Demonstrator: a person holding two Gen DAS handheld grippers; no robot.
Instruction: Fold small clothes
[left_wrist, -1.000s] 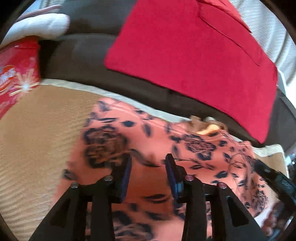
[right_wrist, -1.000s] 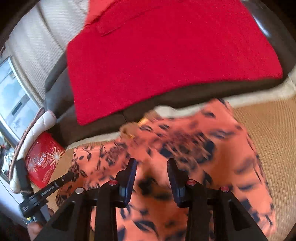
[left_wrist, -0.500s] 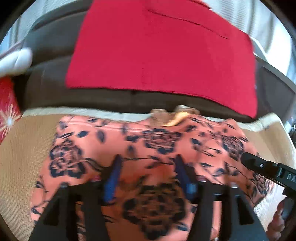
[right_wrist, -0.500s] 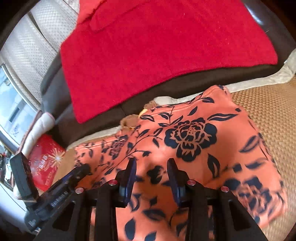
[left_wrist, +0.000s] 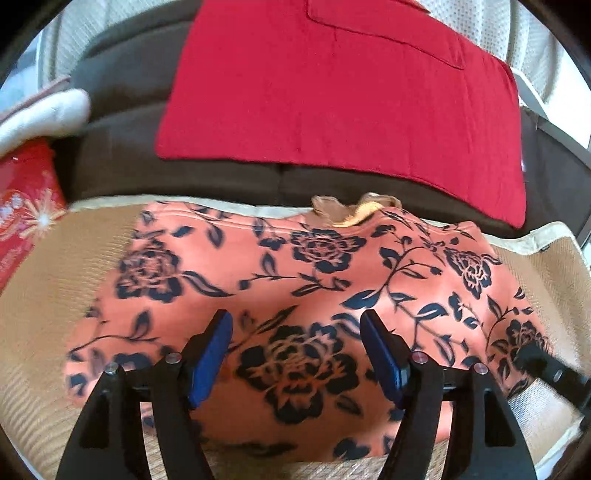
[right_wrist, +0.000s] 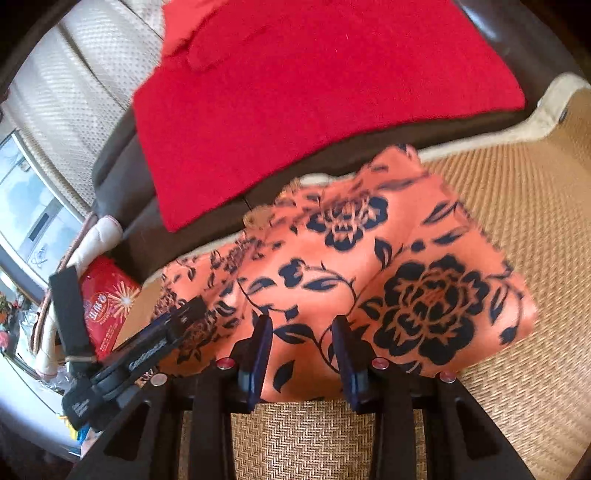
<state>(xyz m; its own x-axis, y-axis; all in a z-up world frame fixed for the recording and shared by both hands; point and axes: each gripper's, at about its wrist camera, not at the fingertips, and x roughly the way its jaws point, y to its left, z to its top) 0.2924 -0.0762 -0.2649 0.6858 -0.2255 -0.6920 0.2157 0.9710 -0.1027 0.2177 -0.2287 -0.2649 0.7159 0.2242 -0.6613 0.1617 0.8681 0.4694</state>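
An orange garment (left_wrist: 295, 266) printed with dark blue roses lies spread on a woven mat (left_wrist: 48, 295), a tan collar piece (left_wrist: 332, 208) showing at its far edge. My left gripper (left_wrist: 294, 321) hovers over the garment's near half. Its jaws are opening, and the fabric lies flat below them, not pinched. In the right wrist view the same garment (right_wrist: 369, 258) looks doubled over. My right gripper (right_wrist: 301, 321) stands part open above its near edge, with no cloth pressed between the blue pads (right_wrist: 258, 354). The left gripper (right_wrist: 173, 325) also shows at the garment's left side.
A red cloth (left_wrist: 332, 92) drapes over the dark brown sofa back (left_wrist: 122, 166) behind the mat. A red printed packet (left_wrist: 22, 221) and a white cushion (left_wrist: 44, 114) sit at the left. Bare woven mat (right_wrist: 517, 221) stretches to the right of the garment.
My left jaws have spread much wider and let the fabric lie flat. Both grippers have drawn back toward the garment's near edge, so more of it shows.
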